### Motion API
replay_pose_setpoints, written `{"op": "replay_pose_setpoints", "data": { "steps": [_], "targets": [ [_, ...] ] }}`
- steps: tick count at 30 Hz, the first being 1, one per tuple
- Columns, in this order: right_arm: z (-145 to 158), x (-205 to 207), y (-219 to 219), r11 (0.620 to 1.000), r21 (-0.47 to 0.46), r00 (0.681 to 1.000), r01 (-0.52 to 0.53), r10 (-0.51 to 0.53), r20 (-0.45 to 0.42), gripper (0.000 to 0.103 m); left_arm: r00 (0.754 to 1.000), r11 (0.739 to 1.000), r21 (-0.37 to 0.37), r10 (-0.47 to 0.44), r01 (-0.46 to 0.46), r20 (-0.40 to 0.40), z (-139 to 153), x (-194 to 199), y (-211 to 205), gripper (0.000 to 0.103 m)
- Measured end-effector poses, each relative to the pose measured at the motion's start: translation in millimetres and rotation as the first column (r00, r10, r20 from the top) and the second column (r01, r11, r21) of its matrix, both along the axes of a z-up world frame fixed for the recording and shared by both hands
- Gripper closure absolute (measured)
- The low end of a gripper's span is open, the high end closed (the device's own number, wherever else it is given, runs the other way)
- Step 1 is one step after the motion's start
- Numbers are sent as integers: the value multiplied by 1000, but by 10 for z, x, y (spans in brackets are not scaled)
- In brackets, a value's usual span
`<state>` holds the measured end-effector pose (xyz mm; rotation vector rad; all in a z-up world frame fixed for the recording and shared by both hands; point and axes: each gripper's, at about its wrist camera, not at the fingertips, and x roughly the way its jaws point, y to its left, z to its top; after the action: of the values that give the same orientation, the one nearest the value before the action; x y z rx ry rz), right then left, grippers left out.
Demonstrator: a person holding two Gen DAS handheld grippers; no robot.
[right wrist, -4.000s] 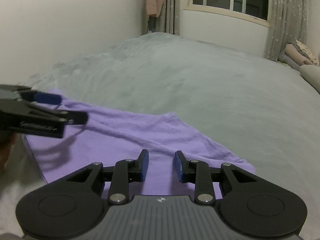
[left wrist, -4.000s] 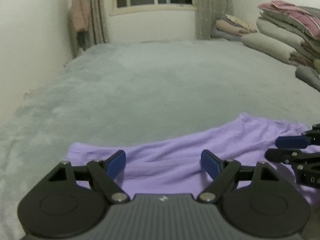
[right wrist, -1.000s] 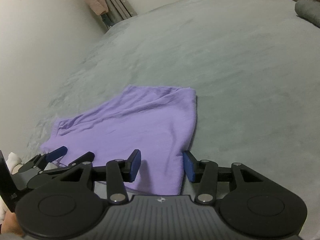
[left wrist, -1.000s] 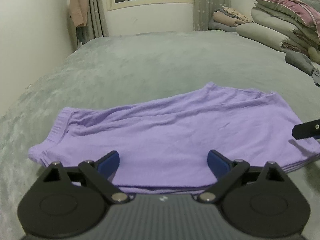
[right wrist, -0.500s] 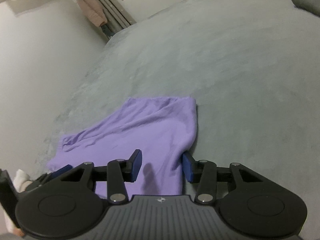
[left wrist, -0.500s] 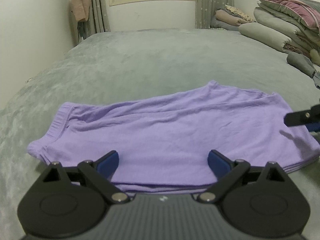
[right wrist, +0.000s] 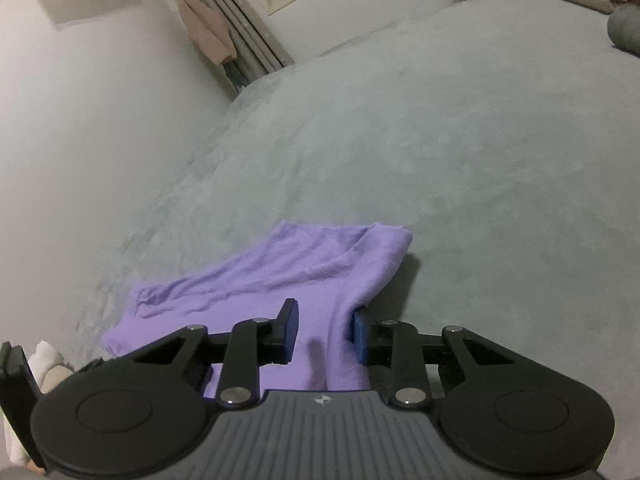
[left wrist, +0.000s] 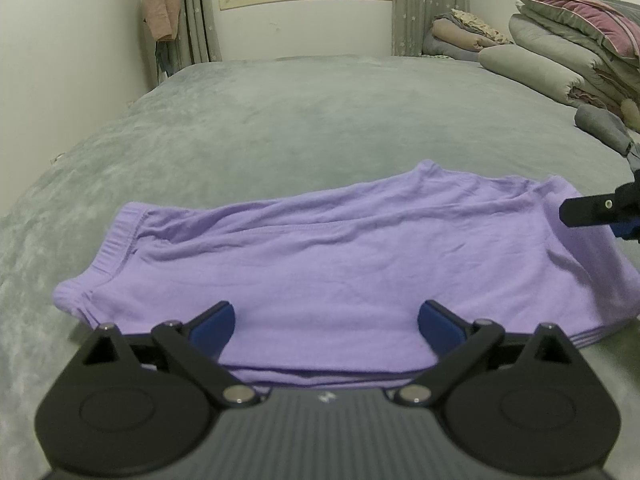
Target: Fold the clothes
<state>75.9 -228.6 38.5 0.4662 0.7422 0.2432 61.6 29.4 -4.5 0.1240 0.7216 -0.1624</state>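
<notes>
The right hand-held gripper (right wrist: 322, 330) is closing its jaws around the raised right edge of the purple garment (left wrist: 320, 264), fabric bunched between the pads though not yet clearly pinched, probably to lift that end for the next fold. The left hand-held gripper (left wrist: 324, 320) hovers wide open and empty over the near hem, seemingly ready to take its own hold. The garment lies folded flat on the grey bed (left wrist: 300, 120), waistband to the left.
</notes>
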Motion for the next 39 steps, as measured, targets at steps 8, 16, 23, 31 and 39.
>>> {"op": "replay_pose_setpoints", "data": {
  "steps": [8,16,23,31,39],
  "targets": [
    [-112,75,-82,999,0,995,45,-45,-86,76,1000,1000,-1,0,0,-1,-8,1,-6,4],
    [-16,9,-84,999,0,998,48,-48,-34,95,1000,1000,-4,-1,1,-3,-11,2,7,4],
    [87,-32,-33,998,0,998,67,-67,-7,95,1000,1000,-1,-2,2,-3,-17,1,13,3],
    [-62,62,-135,993,29,988,116,-113,-103,92,1000,1000,0,-2,2,-2,-26,7,3,3],
    [-125,69,-147,995,27,988,91,-87,-124,91,1000,1000,0,-3,3,-3,-25,12,15,3]
  ]
}}
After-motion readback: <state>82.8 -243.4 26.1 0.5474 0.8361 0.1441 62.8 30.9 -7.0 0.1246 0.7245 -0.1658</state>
